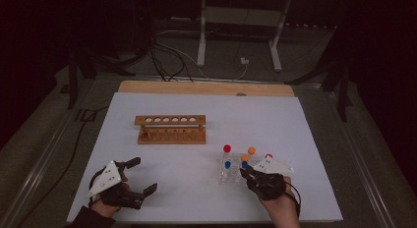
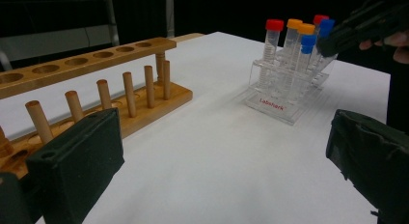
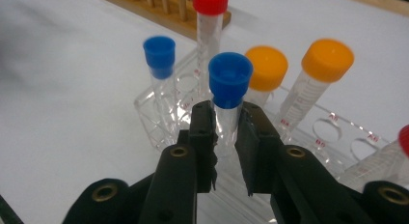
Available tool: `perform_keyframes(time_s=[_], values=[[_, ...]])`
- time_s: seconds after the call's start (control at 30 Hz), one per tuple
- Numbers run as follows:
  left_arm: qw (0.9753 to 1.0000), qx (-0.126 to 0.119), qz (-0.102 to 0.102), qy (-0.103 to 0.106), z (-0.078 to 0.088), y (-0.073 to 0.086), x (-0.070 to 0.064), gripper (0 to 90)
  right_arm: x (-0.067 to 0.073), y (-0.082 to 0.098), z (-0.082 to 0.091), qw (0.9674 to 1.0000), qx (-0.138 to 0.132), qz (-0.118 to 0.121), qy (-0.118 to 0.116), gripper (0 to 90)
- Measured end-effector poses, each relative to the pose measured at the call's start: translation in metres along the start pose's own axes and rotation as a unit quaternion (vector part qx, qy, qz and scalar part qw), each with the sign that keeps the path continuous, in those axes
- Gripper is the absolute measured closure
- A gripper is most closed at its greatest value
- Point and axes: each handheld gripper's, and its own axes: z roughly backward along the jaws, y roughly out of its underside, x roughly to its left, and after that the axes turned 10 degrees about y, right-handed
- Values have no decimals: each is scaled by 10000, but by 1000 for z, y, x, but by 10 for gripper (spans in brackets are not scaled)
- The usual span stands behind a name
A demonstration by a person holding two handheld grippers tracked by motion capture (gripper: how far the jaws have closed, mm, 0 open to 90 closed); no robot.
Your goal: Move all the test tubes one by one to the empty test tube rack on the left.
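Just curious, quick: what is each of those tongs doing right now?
Left tongs: open, holding nothing.
Right tongs: closed on a blue-capped tube in the clear rack.

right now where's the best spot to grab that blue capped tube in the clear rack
Grip the blue-capped tube on its bare wall just under the cap, from the near open side. It stands upright in the clear rack, neighbours crowd behind it, and the wider cap should stop slipping. The right gripper is shut on it there.

High view overhead; gripper views close, sharing tube rack [image 2: 289, 84].
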Motion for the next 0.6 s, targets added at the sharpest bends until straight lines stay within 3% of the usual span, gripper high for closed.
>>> perform_keyframes(time_s=[0.17, 0.6], values=[[9998, 105, -37, 160, -3, 0, -3, 5, -2, -5, 10, 9997, -257, 1, 25, 767], [9997, 194, 2, 118, -4, 1, -1, 5, -1, -21, 42, 9968, -786, 110, -10, 767]])
